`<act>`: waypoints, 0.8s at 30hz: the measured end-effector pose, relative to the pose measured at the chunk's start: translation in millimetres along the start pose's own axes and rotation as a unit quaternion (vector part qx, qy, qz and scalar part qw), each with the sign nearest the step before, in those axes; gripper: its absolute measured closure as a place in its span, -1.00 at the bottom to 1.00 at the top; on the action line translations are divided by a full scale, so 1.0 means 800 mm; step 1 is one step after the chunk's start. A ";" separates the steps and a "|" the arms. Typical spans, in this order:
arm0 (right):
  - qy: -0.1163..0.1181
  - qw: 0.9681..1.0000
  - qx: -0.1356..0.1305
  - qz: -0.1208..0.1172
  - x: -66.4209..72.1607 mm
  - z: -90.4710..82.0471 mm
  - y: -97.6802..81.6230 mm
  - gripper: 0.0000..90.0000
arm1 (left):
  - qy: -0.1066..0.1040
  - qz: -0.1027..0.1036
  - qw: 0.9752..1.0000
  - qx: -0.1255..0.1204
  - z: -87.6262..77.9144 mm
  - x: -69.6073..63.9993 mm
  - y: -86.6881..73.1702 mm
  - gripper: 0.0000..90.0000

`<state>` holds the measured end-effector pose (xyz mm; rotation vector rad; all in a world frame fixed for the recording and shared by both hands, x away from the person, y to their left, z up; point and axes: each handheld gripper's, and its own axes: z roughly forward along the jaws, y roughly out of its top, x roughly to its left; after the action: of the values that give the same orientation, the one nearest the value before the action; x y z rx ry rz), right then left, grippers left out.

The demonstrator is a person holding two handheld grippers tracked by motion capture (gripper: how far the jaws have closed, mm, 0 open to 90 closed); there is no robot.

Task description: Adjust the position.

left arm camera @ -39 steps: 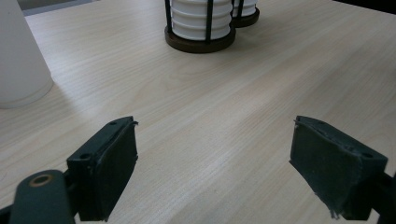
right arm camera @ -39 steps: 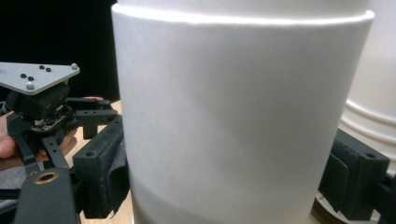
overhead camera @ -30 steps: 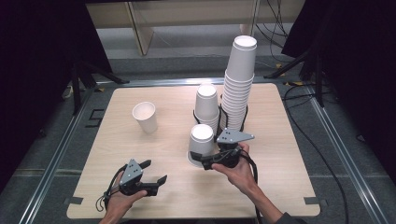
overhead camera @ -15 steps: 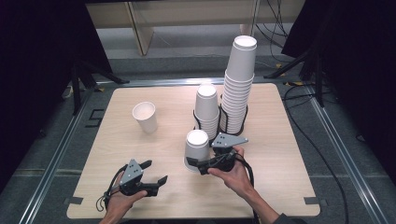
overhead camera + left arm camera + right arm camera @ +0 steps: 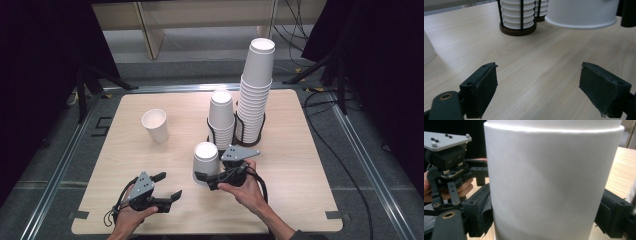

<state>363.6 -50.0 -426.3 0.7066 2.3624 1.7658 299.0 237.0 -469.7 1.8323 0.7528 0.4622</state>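
Left hand-held gripper (image 5: pixel 166 185) low at near left, jaws spread wide, gripped from below by left hand (image 5: pixel 131 217). Right hand-held gripper (image 5: pixel 205 180) pointing left, jaws clamped, right hand (image 5: pixel 245 189) behind.

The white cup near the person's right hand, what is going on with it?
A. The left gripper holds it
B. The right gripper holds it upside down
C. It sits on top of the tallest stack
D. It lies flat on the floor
B: the right gripper has its black jaws on both sides of the white cup, whose closed bottom faces up; the left gripper is open with nothing in it.
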 end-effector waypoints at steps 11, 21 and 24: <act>0.003 1.000 0.005 -0.012 0.011 0.016 0.000 -0.64 | -0.038 -0.023 0.999 -0.028 -0.002 -0.003 0.002 -0.68; 0.019 0.999 0.013 -0.031 0.025 0.034 0.000 -0.64 | -0.075 -0.036 0.995 -0.054 0.001 -0.005 0.003 -0.68; 0.033 0.999 0.007 -0.031 0.029 0.041 0.000 -0.64 | -0.070 -0.031 0.996 -0.044 -0.001 -0.006 0.004 -0.68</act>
<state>354.8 -11.5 -432.0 0.5786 2.4134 1.7745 295.7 233.7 -466.2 1.7341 0.6812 0.3172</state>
